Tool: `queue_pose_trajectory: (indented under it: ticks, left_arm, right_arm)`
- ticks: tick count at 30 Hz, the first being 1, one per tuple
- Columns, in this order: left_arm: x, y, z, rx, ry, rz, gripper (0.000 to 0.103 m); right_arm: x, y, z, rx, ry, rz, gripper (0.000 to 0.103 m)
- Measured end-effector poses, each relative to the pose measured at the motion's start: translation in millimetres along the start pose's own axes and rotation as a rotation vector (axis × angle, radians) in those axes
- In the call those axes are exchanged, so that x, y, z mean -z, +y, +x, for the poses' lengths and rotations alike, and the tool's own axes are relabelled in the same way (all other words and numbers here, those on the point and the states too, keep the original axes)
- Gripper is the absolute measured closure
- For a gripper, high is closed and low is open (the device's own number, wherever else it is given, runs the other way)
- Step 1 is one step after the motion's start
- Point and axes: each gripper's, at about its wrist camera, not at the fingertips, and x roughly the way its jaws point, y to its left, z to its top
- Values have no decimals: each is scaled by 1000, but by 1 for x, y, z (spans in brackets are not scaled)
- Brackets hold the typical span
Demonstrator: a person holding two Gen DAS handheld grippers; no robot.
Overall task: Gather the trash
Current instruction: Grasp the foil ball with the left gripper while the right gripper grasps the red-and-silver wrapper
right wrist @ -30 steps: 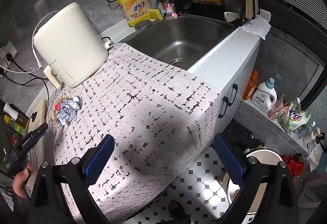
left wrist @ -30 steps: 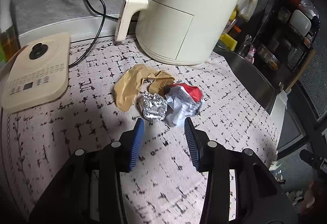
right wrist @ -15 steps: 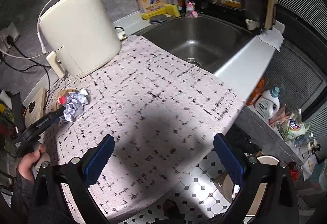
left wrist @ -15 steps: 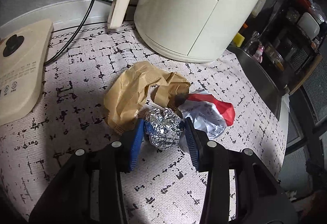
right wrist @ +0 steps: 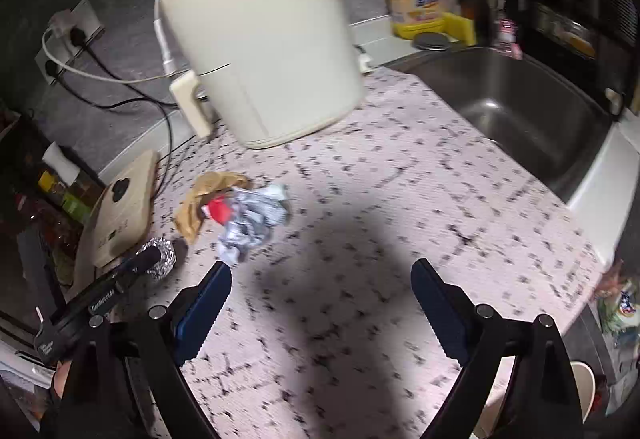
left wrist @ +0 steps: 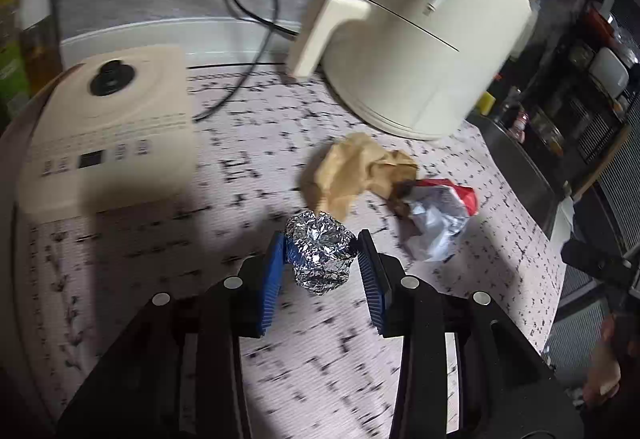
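A patterned counter mat covered the worktop, with a cream air fryer standing at its back, a steel sink to one side and a flat cream appliance at the other edge. Three pieces of trash lay in front of the air fryer: a crumpled brown paper, a crumpled grey and red wrapper touching it, and a foil ball.

The left gripper was clenched on the foil ball, its blue pads pressed against both sides, and the ball sat apart from the brown paper and the wrapper. The right gripper hung above the mat with its jaws spread wide and nothing between them; they had just been closing slightly. The wrapper lay just beyond its left finger.

Half a second before, the foil ball had been between the left pads while resting against the brown paper and wrapper; it had since been pulled away from them. The right gripper had come much closer to the trash, which had been far off at the mat's edge a second earlier.
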Motion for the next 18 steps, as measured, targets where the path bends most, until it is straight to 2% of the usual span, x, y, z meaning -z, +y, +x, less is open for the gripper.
queue_pose_trajectory:
  ticks: [6,10,13,14,15,16,17,18]
  left_arm:
    - [1,33,-28,-48,-49,-58,66]
    - [4,46,-38,-62,-63,-91,66]
    - [6,51,-45,-75,-69,-96,66]
    - [6,52,-49,-78,-73,-97,66]
    - [6,52,-51,-81,-76,-96,66]
    - [6,51,-53,-83,-79,-94,66]
    - [6,50,-56,-86,-83,-89,66]
    - [6,48,-58,-87,-84,-87,66]
  right_arm:
    - [-15,35,37,-72,43,-42,14]
    - [-21,48,69,-76,90,-56,8]
    - [-23,52,96,-73,144,-37,10]
    - [-23,52,102,-81,150,-32,14]
    - [-23,52,106,-85,158,-31,34]
    - [-23,52,110,-98,177,-29,70]
    - [-21,50,115,-126,218,-21,80]
    - [-20,47,114,-153,221,-10,83]
